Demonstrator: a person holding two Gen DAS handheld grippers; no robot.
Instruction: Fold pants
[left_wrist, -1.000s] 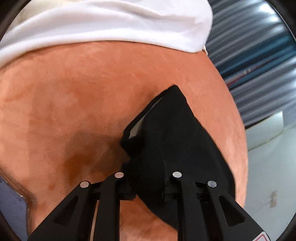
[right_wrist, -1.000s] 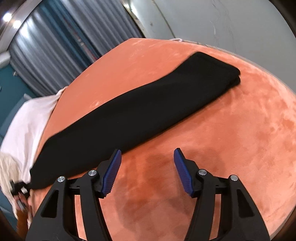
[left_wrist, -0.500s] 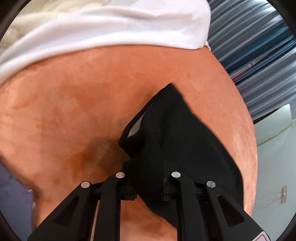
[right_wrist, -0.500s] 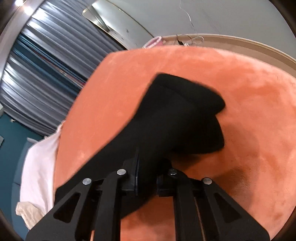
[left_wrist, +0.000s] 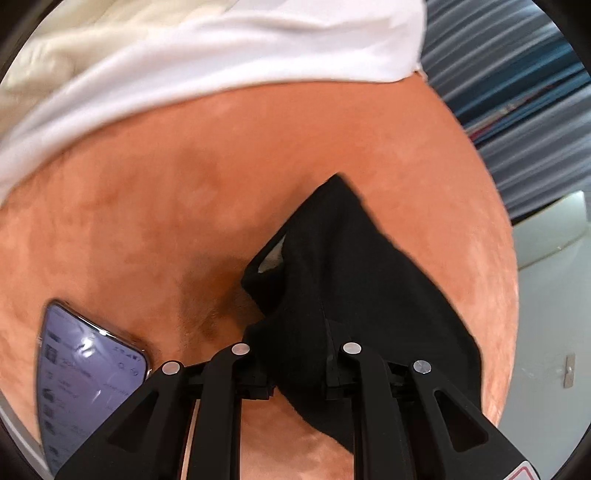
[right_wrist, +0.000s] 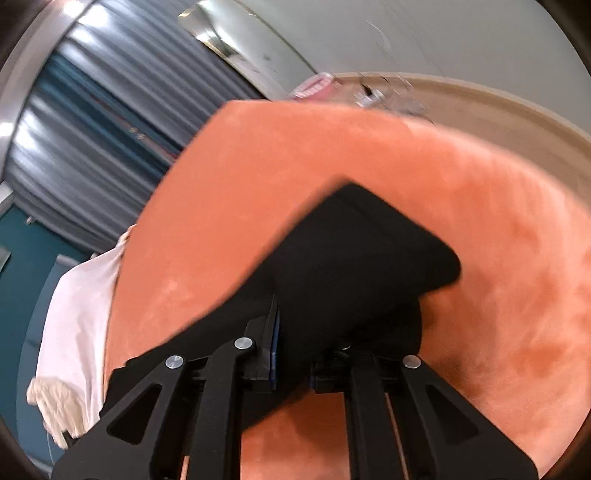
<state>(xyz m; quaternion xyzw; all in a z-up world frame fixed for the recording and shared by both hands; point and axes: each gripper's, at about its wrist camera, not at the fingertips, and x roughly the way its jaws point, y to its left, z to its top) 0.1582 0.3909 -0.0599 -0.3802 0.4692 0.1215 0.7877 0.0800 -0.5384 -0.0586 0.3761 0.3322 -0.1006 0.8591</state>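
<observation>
The black pants lie on an orange velvet surface. My left gripper is shut on one end of them, where a pale inner lining shows, and holds it just above the surface. In the right wrist view my right gripper is shut on the other end of the pants, lifted off the orange surface; the cloth hangs folded over the fingers and trails back to the lower left.
A phone with its screen lit lies on the orange surface, left of my left gripper. White bedding covers the far side and shows at the left in the right wrist view. Curtains and a beige rim bound the surface.
My right gripper went from open above the surface to shut on the pants' end and raised it. My left gripper kept its hold and shifted, bringing the phone into view.
</observation>
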